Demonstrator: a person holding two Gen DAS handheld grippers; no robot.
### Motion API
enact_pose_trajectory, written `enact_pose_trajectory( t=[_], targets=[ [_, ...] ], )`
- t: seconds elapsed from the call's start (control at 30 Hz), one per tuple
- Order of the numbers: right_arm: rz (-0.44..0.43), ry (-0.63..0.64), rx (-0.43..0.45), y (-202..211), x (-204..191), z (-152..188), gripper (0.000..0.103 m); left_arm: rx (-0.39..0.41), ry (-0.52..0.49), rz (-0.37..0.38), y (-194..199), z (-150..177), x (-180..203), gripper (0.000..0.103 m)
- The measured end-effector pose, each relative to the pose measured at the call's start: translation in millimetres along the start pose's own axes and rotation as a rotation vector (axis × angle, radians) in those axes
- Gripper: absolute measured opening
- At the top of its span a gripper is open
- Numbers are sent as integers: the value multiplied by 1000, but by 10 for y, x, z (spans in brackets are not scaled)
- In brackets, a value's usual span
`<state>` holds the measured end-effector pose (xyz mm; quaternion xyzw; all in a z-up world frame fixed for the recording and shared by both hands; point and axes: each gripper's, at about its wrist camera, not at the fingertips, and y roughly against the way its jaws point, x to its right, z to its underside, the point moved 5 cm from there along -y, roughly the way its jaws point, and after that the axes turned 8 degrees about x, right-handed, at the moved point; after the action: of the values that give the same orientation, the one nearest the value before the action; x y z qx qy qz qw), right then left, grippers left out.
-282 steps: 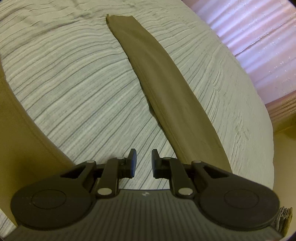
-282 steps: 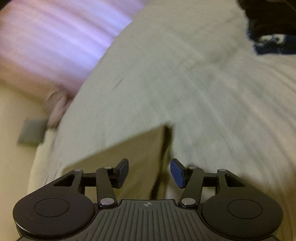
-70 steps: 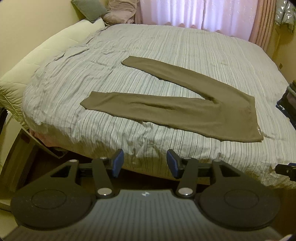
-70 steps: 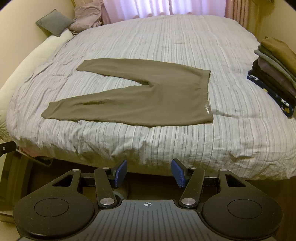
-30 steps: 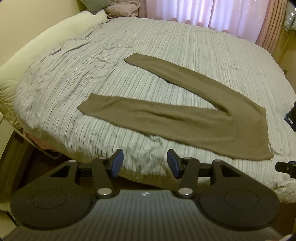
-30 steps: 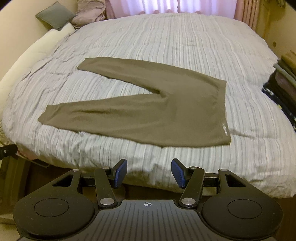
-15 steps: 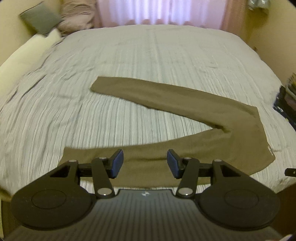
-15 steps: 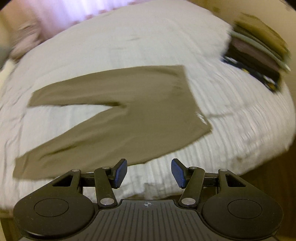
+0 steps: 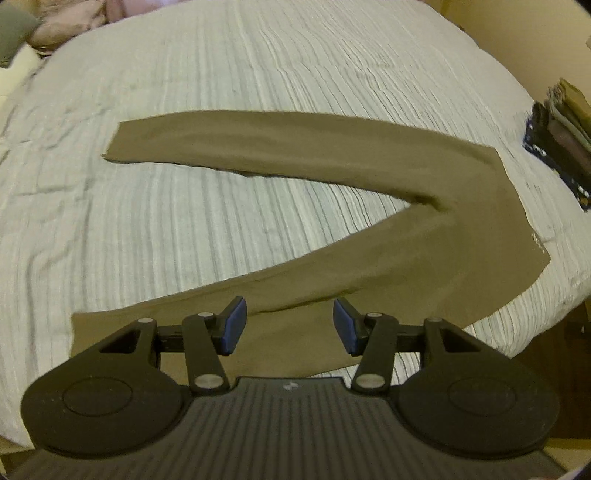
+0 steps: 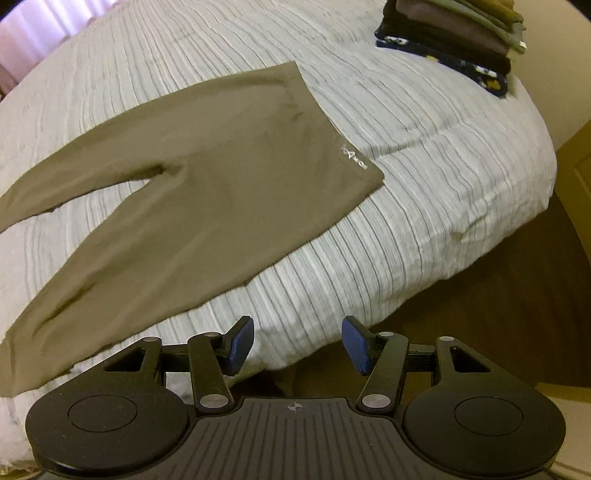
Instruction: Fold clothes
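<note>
Olive leggings (image 9: 369,236) spread flat on a striped bed (image 9: 258,74), legs splayed in a V toward the left, waistband at the right, laid open as if for folding. Left gripper (image 9: 286,325) wide open, empty, above the near leg. Right gripper (image 10: 297,345) wide open, empty, at the bed's near edge. Folded clothes stack (image 10: 458,33) far right.

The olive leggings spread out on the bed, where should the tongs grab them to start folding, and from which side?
Probably take the near leg of the olive leggings: left tongs on its cuff, right tongs on the waistband's near corner by the logo. Come from the bed's near edge; both tongs are open, and the legs lie flat in a V, so this leg folds onto the far one.
</note>
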<state>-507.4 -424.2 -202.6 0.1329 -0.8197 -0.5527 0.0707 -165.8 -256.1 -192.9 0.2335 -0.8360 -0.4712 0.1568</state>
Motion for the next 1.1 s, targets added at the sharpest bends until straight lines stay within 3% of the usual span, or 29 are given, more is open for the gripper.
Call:
enact_pose_trajectory(
  t=[0.27,0.6,0.77,0.87,1.1],
  targets=[
    [-16,57,-12,-624,-30,-413,57,-15,12,17,-583,-236,103,47],
    [-58,269,36,-1660,-213,-1608,57,-1,-19,37,-1559,-838,326,46],
    [-94,399,95,-2156,-371,-2237,57,48,-142,81,-2139,-1291,325,44],
    [-166,490,142,-2383,-498,-2573,57,78,-215,107,-2485,-1562,325,44],
    [-388,715,120,-2865,-753,-3044,57,102,-429,194,-3020,-2100,182,44]
  ],
)
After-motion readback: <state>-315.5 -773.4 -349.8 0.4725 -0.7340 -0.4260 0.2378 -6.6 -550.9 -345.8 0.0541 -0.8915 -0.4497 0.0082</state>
